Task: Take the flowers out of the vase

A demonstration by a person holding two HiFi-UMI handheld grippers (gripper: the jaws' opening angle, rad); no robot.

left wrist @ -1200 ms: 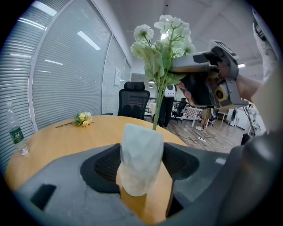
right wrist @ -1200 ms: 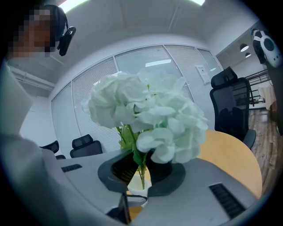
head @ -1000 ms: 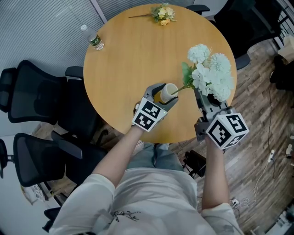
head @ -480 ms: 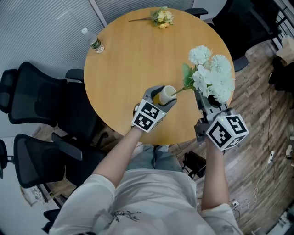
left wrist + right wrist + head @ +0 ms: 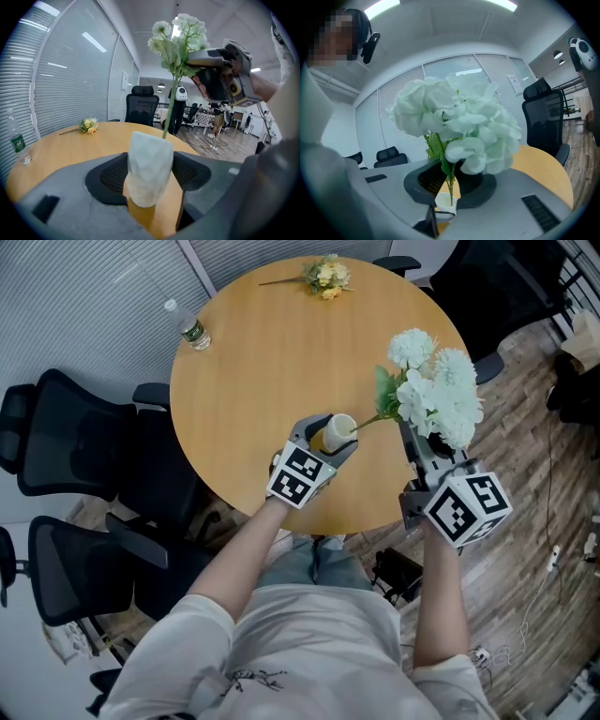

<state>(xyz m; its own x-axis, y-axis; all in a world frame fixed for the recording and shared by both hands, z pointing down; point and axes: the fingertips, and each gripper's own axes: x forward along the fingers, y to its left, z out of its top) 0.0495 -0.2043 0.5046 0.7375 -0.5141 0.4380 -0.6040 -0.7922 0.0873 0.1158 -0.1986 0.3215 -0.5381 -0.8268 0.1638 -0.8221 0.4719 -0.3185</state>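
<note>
Clamping the vase [image 5: 341, 427], left gripper [image 5: 330, 437] angled down; right gripper [image 5: 419, 442] on flowers [image 5: 432, 390]

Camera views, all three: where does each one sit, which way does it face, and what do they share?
Head view: on the person's head, looking steeply down at the table; shows shirt, both forearms, left gripper and right gripper.
Left gripper view: on the left gripper, looking along its jaws at the vase; the person's right arm shows.
Right gripper view: on the right gripper, looking along its jaws into the flowers; the shirt fills its left.
Shared: all three show vase and flowers.
</note>
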